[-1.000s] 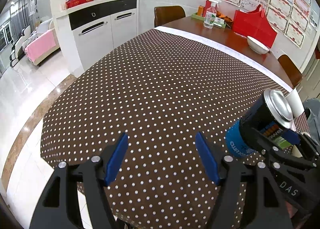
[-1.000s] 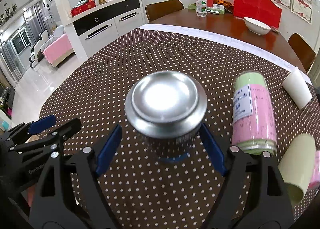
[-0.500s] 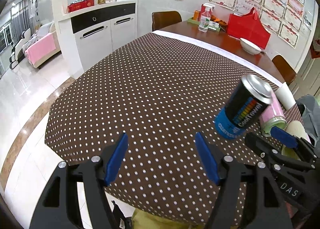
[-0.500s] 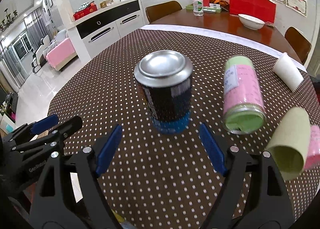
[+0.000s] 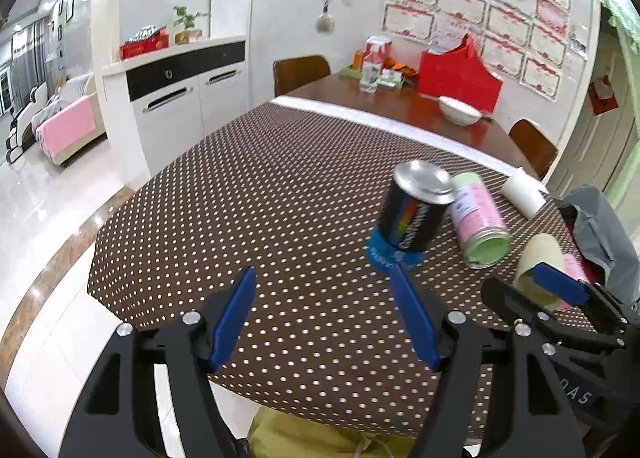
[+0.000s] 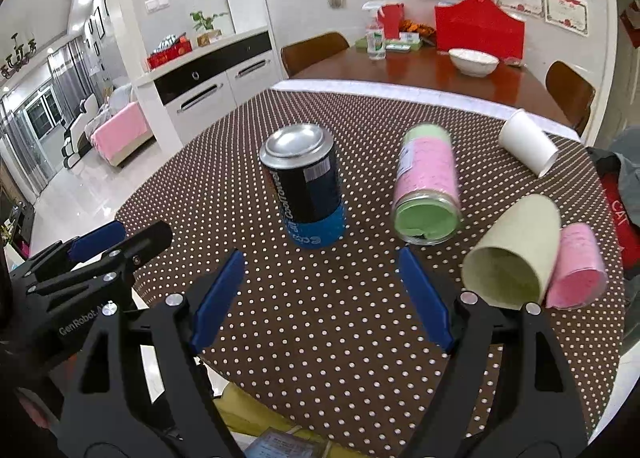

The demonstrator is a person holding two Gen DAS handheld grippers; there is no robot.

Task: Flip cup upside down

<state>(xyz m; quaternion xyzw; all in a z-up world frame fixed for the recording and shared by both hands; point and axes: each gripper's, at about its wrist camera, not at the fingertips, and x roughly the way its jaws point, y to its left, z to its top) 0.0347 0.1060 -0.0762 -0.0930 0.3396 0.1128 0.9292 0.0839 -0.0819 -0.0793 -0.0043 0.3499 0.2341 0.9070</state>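
A black and blue cup (image 6: 306, 189) stands upside down on the dotted tablecloth (image 6: 320, 318), silver base up; it also shows in the left wrist view (image 5: 408, 215). My right gripper (image 6: 320, 290) is open and empty, just short of the cup. My left gripper (image 5: 324, 318) is open and empty, left of the cup, near the table's front edge.
A green and pink cup (image 6: 426, 185) lies on its side right of the standing cup. A beige cup (image 6: 516, 254), a pink cup (image 6: 578, 268) and a white cup (image 6: 528, 141) lie further right. A bowl (image 6: 474, 61), red bag and bottles sit at the far end.
The right gripper has let go of the black and blue cup, which now stands base up on the cloth. Both grippers have drawn back toward the table's front edge.
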